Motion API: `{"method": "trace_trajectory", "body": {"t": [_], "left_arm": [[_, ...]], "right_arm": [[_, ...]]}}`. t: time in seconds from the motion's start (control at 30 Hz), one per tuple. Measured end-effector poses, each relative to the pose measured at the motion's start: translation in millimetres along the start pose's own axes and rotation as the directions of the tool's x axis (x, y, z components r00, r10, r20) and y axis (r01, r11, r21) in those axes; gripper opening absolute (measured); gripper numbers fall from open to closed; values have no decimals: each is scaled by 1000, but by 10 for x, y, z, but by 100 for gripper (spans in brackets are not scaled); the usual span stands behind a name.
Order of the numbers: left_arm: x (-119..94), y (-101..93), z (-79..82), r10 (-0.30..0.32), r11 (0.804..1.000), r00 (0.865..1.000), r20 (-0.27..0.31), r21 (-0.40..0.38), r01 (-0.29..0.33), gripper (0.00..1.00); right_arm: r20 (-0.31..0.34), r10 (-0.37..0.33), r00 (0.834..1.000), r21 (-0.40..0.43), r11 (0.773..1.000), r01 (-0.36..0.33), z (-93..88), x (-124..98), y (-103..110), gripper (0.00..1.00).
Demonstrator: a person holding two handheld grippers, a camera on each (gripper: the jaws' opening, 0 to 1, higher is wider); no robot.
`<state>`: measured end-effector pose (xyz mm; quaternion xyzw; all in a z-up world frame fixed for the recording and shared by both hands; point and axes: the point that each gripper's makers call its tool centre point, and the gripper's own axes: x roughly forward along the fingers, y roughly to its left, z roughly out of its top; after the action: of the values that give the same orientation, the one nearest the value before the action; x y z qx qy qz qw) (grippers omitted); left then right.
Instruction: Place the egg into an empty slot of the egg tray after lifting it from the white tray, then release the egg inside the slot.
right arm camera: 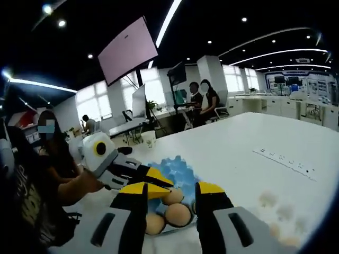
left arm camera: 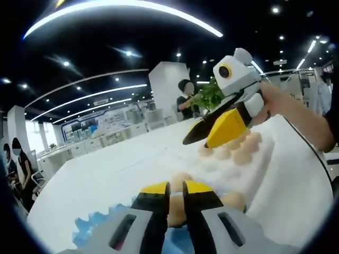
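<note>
Fingers of left gripper (left arm camera: 177, 191) nearly closed, nothing clearly gripped. Right gripper (right arm camera: 171, 193) fingers spread over eggs (right arm camera: 178, 214) in blue egg tray (right arm camera: 177, 168).

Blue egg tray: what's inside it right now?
In the right gripper view, the blue egg tray holds at least three brown eggs at its near end. The right gripper and the left gripper cover some slots, so the full count is unclear.

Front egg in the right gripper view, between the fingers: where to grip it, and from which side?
Probably grip the egg across its rounded middle, coming down from above. It sits low in the blue tray with a neighbour close beside it, so its top looks like the freest side.
</note>
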<state>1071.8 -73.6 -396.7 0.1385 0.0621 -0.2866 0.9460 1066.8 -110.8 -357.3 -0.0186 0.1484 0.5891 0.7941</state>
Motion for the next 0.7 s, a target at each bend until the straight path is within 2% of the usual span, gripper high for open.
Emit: {"method": "trace_trajectory", "body": {"t": [0.03,0.1,0.17,0.33,0.7], "left_arm": [[-20,-48,51,5,1000,1000,21,-6,-5,10],[-14,-78,13,-29,997,999,17,-73,30,9],[-6,-33,14,1,996,1000,24,-87,1,10],[0,-101,13,-23,996,999,29,-86,26,11],[-29,-127,2,-25,996,999,28,-80,27,15]], "right_arm": [[-2,5,1000,12,1000,-5,-11,-10,4,37],[5,11,1000,19,1000,-11,-15,-51,10,37],[11,12,1000,24,1000,-12,-1,-69,-1,37],[26,-15,1000,29,999,14,32,-106,-82,37],[37,-41,998,9,999,41,60,-178,-128,39]]}}
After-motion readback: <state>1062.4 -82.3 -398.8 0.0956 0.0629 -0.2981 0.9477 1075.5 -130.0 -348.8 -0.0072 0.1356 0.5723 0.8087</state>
